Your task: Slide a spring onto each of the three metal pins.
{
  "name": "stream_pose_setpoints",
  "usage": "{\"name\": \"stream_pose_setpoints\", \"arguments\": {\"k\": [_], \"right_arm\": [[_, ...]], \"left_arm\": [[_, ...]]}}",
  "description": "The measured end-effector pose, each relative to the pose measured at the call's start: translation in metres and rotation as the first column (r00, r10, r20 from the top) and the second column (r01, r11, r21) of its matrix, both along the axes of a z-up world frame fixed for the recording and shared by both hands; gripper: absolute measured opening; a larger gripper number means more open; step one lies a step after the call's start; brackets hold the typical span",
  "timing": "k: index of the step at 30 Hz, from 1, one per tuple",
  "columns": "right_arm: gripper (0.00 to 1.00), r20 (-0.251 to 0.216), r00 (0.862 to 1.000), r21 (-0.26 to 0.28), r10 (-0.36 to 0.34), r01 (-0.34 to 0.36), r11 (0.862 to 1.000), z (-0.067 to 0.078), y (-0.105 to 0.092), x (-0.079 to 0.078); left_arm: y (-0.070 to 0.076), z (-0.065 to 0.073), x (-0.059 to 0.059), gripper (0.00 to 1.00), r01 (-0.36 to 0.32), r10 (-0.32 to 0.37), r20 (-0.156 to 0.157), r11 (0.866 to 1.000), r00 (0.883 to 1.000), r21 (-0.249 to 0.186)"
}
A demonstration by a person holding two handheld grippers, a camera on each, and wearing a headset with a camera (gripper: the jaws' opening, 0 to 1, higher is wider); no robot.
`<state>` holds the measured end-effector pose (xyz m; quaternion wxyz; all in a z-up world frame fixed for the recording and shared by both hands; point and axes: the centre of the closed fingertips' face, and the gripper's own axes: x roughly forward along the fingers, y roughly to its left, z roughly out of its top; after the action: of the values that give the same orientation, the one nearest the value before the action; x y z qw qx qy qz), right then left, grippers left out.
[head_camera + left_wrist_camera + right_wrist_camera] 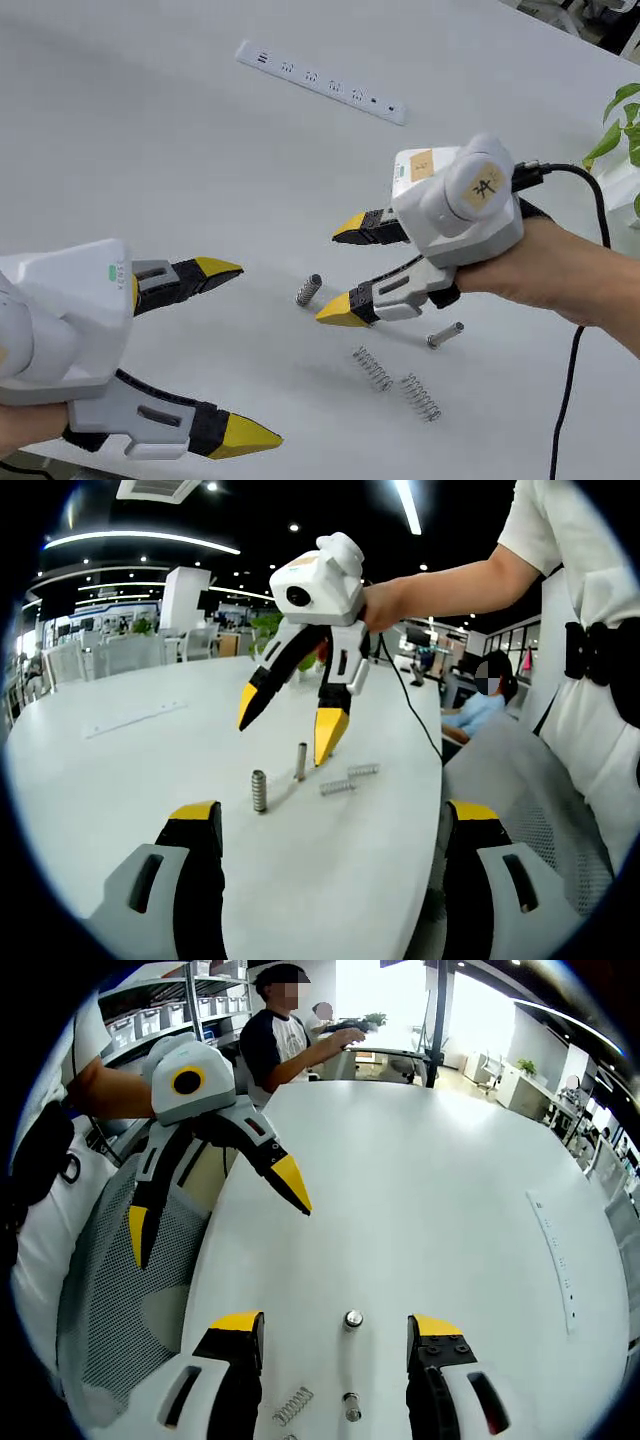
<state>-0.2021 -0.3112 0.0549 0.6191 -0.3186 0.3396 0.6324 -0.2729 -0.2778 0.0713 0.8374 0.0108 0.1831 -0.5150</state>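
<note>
— How do our tools stand?
— Our left gripper [238, 352] has its yellow-tipped jaws spread wide, with nothing between them. Our right gripper [343, 268] is just as wide open and empty, hovering over the white table [150, 150].
— And the parts?
— We see a short metal pin wearing a coiled spring [309, 290] upright just beside the right gripper's lower tip. A bare silver metal pin [445, 334] stands near that jaw's other side. One loose steel coil spring [372, 368] and a second loose spring [420, 397] lie flat nearby, apart. A long white power strip [320, 82] lies well beyond.

A white table [150, 150] bears a power strip [320, 82], two upright pins [445, 334] and two loose springs [372, 368].
</note>
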Motion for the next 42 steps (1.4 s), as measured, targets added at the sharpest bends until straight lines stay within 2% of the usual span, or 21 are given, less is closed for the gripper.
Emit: {"name": "stream_pose_setpoints", "arguments": {"k": [4, 10, 13, 17, 22, 30, 32, 34, 35, 37, 39, 41, 42], "right_arm": [[0.61, 0.001, 0.999, 0.042, -0.047, 0.047, 0.998, 0.007, -0.007, -0.002], [0.67, 0.007, 0.993, 0.118, -0.120, 0.118, 0.986, 0.018, -0.024, -0.009], [0.71, 0.010, 0.988, 0.178, -0.155, 0.151, 0.973, 0.027, -0.031, -0.014], [0.76, 0.010, 0.981, 0.210, -0.193, 0.186, 0.960, 0.033, -0.049, -0.022], [0.79, 0.002, 0.969, 0.234, -0.246, 0.238, 0.943, 0.032, -0.073, -0.030], [0.86, -0.013, 0.947, 0.307, -0.320, 0.308, 0.901, 0.033, -0.107, -0.040], [0.87, -0.008, 0.944, 0.313, -0.330, 0.316, 0.896, 0.033, -0.113, -0.042], [0.88, -0.007, 0.938, 0.329, -0.345, 0.328, 0.885, 0.033, -0.119, -0.045], [0.89, -0.011, 0.934, 0.345, -0.356, 0.338, 0.876, 0.033, -0.123, -0.047], [0.91, -0.020, 0.930, 0.353, -0.367, 0.350, 0.868, 0.032, -0.129, -0.050], [0.91, -0.021, 0.925, 0.353, -0.380, 0.363, 0.863, 0.029, -0.137, -0.053], [0.91, -0.027, 0.916, 0.356, -0.401, 0.384, 0.852, 0.026, -0.145, -0.054], [0.91, -0.030, 0.913, 0.359, -0.407, 0.390, 0.848, 0.025, -0.148, -0.055]], "left_arm": [[-0.001, 0.002, -0.001, 0.90, 0.009, -0.009, 0.002, 1.000, 1.000, 0.008], [-0.002, 0.004, -0.002, 0.89, 0.021, -0.021, 0.005, 0.999, 1.000, 0.030], [-0.002, 0.005, -0.002, 0.89, 0.025, -0.025, 0.007, 0.999, 1.000, 0.039], [-0.003, 0.004, -0.004, 0.88, 0.035, -0.035, 0.006, 0.998, 0.999, 0.056], [-0.008, 0.005, -0.005, 0.85, 0.052, -0.053, 0.007, 0.995, 0.999, 0.080], [-0.023, 0.004, -0.005, 0.80, 0.099, -0.100, 0.005, 0.987, 0.995, 0.130], [-0.027, 0.004, -0.003, 0.79, 0.106, -0.108, 0.006, 0.985, 0.994, 0.135], [-0.031, 0.002, -0.002, 0.76, 0.116, -0.118, 0.005, 0.982, 0.993, 0.151], [-0.035, 0.001, -0.001, 0.75, 0.126, -0.129, 0.010, 0.979, 0.992, 0.161], [-0.041, -0.001, -0.001, 0.74, 0.145, -0.150, 0.011, 0.973, 0.989, 0.180], [-0.049, -0.006, 0.001, 0.71, 0.167, -0.172, 0.006, 0.963, 0.985, 0.212], [-0.057, -0.014, 0.004, 0.67, 0.200, -0.212, 0.016, 0.942, 0.977, 0.270], [-0.061, -0.015, 0.004, 0.66, 0.206, -0.218, 0.014, 0.940, 0.976, 0.271]]}}
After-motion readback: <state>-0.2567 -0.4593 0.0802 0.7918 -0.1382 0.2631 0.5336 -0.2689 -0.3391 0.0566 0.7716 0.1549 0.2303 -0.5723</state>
